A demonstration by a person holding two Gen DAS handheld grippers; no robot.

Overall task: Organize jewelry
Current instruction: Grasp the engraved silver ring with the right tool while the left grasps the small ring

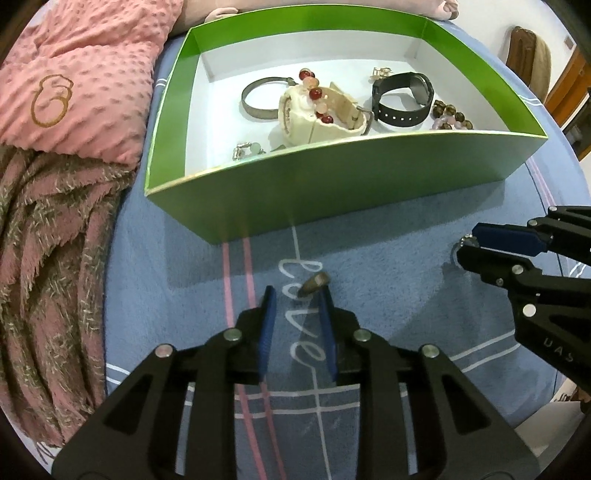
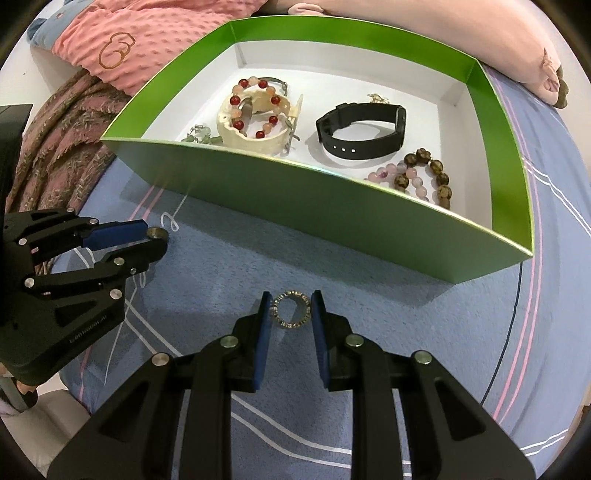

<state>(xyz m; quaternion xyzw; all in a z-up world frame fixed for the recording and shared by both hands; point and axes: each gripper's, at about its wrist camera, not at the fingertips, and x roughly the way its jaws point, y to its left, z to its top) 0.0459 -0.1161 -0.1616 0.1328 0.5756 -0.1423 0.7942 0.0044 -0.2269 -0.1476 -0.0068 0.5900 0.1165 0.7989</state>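
Observation:
A green box [image 1: 332,181] [image 2: 295,199] with a white floor holds a black watch [image 1: 402,98] [image 2: 364,129], a cream band with red beads [image 1: 317,114] [image 2: 255,122], a grey bangle [image 1: 258,98] and brown and pink beads [image 1: 452,114] [image 2: 421,173]. My left gripper [image 1: 297,295] [image 2: 153,238] has a dull round ring [image 1: 314,284] [image 2: 157,233] at its fingertips; the jaws stand apart around it. My right gripper [image 2: 291,304] [image 1: 467,245] is shut on a silver ring [image 2: 291,309] [image 1: 466,242], held just above the blue cloth in front of the box.
A blue bedsheet [image 1: 388,295] with pink and white lines and the word "love" lies under everything. A pink dotted pillow [image 1: 74,81] and a brownish-pink fringed blanket [image 1: 44,258] lie to the left. A pale pink pillow [image 2: 480,33] lies behind the box.

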